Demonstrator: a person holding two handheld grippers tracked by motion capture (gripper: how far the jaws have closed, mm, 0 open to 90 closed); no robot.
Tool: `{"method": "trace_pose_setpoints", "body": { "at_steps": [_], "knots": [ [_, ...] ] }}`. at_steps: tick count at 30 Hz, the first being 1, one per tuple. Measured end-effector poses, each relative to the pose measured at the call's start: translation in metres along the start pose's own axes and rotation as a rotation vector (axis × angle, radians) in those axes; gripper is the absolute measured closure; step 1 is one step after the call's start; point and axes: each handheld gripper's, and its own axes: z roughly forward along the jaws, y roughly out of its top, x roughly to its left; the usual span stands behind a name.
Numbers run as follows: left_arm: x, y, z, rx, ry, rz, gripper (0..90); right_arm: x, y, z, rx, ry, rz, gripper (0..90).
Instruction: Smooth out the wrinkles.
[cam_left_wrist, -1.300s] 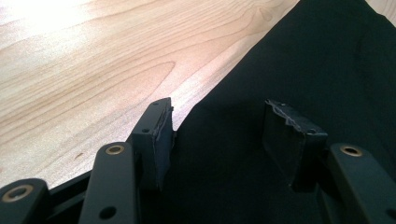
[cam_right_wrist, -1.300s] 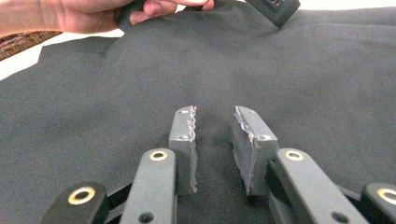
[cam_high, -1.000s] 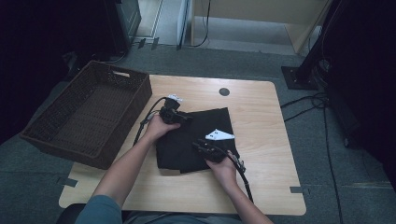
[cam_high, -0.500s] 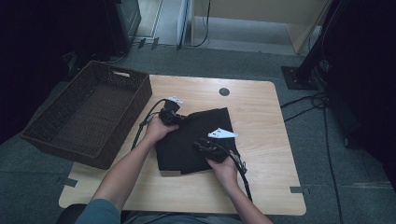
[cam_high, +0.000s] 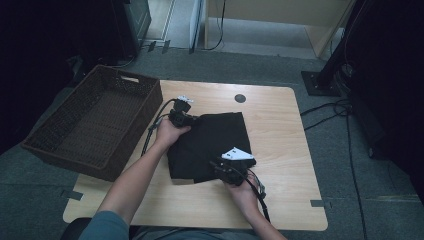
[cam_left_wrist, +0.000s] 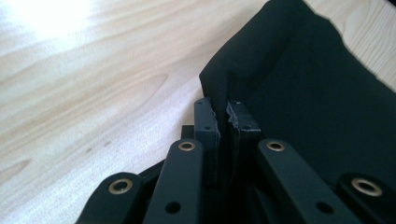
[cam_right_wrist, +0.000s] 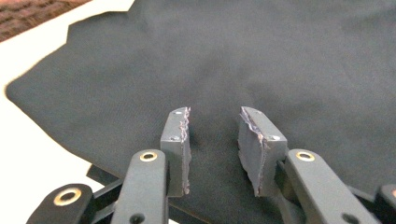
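Two grippers are at work on one flat black cloth (cam_high: 215, 145), and here is the layout from left to right. Far left, a dark brown woven wicker basket (cam_high: 95, 125) sits at the left edge of the pale wooden counter (cam_high: 280, 130), hanging partly over its side. Just beside it, the left gripper (cam_high: 181, 117) sits at the cloth's far left corner. In the left gripper view its jaws have just been closing, and now the left gripper (cam_left_wrist: 222, 119) is pinched together on a raised fold of the black cloth (cam_left_wrist: 303, 93), the fabric tucked up between the pads with bare counter (cam_left_wrist: 93, 84) stretching off to the side. The cloth itself lies spread on the middle of the counter, between the two hands. Further right, the right gripper (cam_high: 227, 167) hovers over the cloth's near right part, a grey plate on top of it. In the right gripper view its jaws have been easing apart; the right gripper (cam_right_wrist: 215, 140) stands with a clear gap between the pads, nothing held, the dark cloth (cam_right_wrist: 280, 60) lying flat beneath.
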Motion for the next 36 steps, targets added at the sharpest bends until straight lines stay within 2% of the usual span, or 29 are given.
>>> {"method": "trace_pose_setpoints", "body": {
  "at_steps": [3,5,8,9,10,16,19,20,21,22,26,27,29,30,31,33,34,36],
  "knots": [
    [-0.001,0.003,-0.003,-0.016,0.002,0.005,84.4,0.0,-0.001,0.006,-0.011,-0.023,-0.018,66.4],
    [-0.003,0.009,-0.009,-0.054,-0.01,-0.008,84.4,0.001,0.0,0.013,-0.025,-0.056,-0.056,66.9],
    [-0.006,0.013,-0.016,-0.069,-0.024,-0.002,84.4,-0.001,0.006,0.023,-0.034,-0.08,-0.059,67.1],
    [-0.008,0.015,-0.019,-0.077,-0.031,0.008,84.4,-0.001,0.006,0.023,-0.034,-0.08,-0.059,67.1],
    [-0.012,0.018,-0.025,-0.089,-0.04,0.021,84.4,-0.004,0.012,0.03,-0.04,-0.091,-0.044,67.2],
    [-0.026,0.017,-0.037,-0.117,-0.08,0.039,84.4,-0.011,0.025,0.049,-0.065,-0.103,-0.015,67.6],
    [-0.038,0.008,-0.044,-0.127,-0.114,0.06,84.4,-0.017,0.032,0.06,-0.09,-0.113,-0.001,68.2],
    [-0.038,0.008,-0.044,-0.127,-0.114,0.06,84.5,-0.017,0.032,0.06,-0.09,-0.113,-0.001,68.2],
    [-0.043,0.0,-0.046,-0.127,-0.129,0.059,84.5,-0.021,0.035,0.065,-0.104,-0.111,0.021,68.7],
    [-0.043,0.0,-0.046,-0.127,-0.129,0.059,84.5,-0.021,0.035,0.065,-0.104,-0.111,0.021,68.7],
    [-0.05,-0.017,-0.047,-0.125,-0.162,0.053,84.5,-0.025,0.038,0.069,-0.114,-0.105,0.055,69.6],
    [-0.052,-0.024,-0.045,-0.12,-0.163,0.051,84.4,-0.026,0.038,0.07,-0.123,-0.106,0.058,70.0],
    [-0.052,-0.028,-0.043,-0.115,-0.164,0.05,84.4,-0.027,0.039,0.071,-0.125,-0.107,0.064,70.1],
    [-0.05,-0.035,-0.039,-0.102,-0.166,0.023,84.4,-0.028,0.039,0.071,-0.127,-0.095,0.084,70.2],
    [-0.05,-0.038,-0.037,-0.096,-0.164,0.018,84.3,-0.029,0.039,0.071,-0.126,-0.093,0.085,70.2],
    [-0.051,-0.041,-0.034,-0.085,-0.158,0.022,84.2,-0.029,0.039,0.071,-0.127,-0.088,0.091,70.1],
    [-0.053,-0.045,-0.029,-0.076,-0.14,0.038,84.1,-0.03,0.039,0.07,-0.127,-0.08,0.087,70.1],
    [-0.053,-0.048,-0.027,-0.077,-0.138,0.026,83.9,-0.032,0.039,0.069,-0.123,-0.07,0.084,70.1]
  ]
}}
